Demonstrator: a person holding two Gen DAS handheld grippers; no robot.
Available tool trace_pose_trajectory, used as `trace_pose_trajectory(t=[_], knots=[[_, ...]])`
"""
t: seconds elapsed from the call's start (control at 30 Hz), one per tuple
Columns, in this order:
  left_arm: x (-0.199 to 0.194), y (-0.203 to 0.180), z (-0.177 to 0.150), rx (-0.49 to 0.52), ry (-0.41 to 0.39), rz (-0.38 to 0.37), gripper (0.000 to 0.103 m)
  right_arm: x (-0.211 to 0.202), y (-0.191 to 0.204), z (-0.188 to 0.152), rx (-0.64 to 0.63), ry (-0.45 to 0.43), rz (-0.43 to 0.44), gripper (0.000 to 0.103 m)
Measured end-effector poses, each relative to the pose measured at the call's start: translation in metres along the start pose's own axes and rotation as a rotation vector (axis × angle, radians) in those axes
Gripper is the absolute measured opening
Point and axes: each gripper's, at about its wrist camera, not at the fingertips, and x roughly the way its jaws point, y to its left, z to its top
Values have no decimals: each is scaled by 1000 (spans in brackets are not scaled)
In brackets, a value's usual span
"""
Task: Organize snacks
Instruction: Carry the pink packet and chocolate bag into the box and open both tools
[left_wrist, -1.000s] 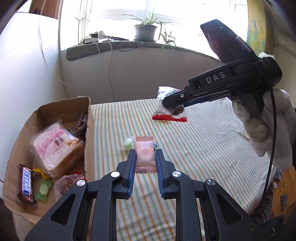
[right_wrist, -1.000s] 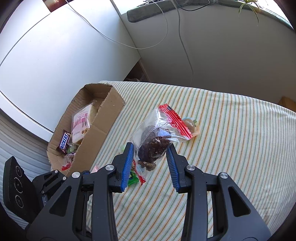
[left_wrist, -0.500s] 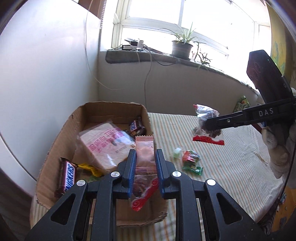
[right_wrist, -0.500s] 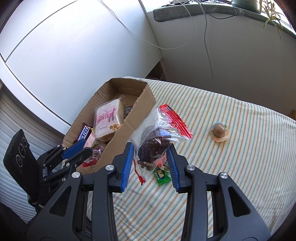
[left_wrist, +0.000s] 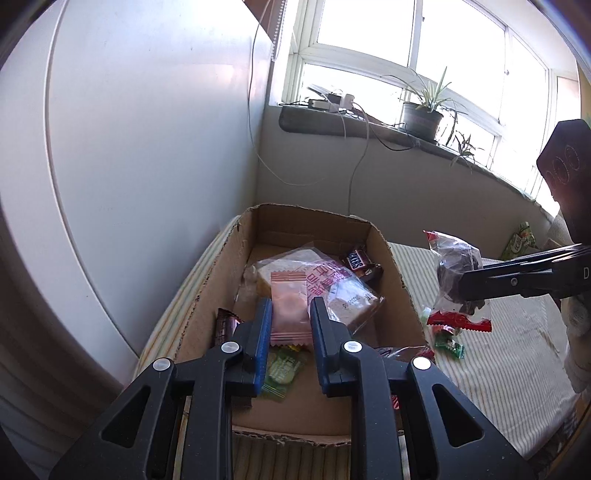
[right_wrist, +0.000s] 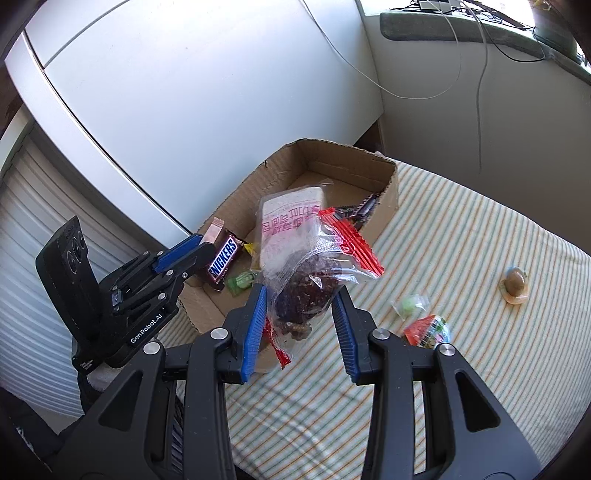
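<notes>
Cardboard box (left_wrist: 391, 258) now sits right under the left gripper (left_wrist: 290, 325), clamped on a pink packet (left_wrist: 289, 310), ready to drop. Right gripper (right_wrist: 297, 325) follows, grasping a clear bag (right_wrist: 306, 280) over the striped table (right_wrist: 461, 258).

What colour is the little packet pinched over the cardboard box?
Pale pink, with crimped ends. The pink packet shows best in the left wrist view, held between the left gripper fingers.

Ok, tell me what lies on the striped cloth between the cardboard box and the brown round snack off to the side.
In the right wrist view, two small wrapped candies lie between the cardboard box and the brown round snack: a pale green candy and a red-and-green candy.
</notes>
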Motion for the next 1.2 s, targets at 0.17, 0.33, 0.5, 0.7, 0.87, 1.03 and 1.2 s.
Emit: trace_pose_trajectory(t=[0.17, 0.33, 0.5, 0.7, 0.87, 1.03, 1.2], knots=[[-2, 8, -1, -11, -4, 9, 19, 17, 11, 6, -19, 17, 5, 38], [-3, 11, -1, -16, -6, 18, 19, 30, 15, 12, -19, 27, 3, 38], [-2, 11, -1, -13, -6, 24, 20, 41, 17, 17, -20, 38, 1, 38], [-2, 10, 0, -6, -4, 29, 20, 48, 20, 20, -34, 47, 1, 39], [-2, 13, 0, -13, -8, 36, 20, 50, 20, 21, -42, 50, -2, 41], [-2, 12, 1, -11, -6, 40, 20, 50, 21, 22, -51, 41, -6, 41], [-1, 10, 1, -5, -6, 46, 26, 39, 21, 20, -69, 29, -30, 48]])
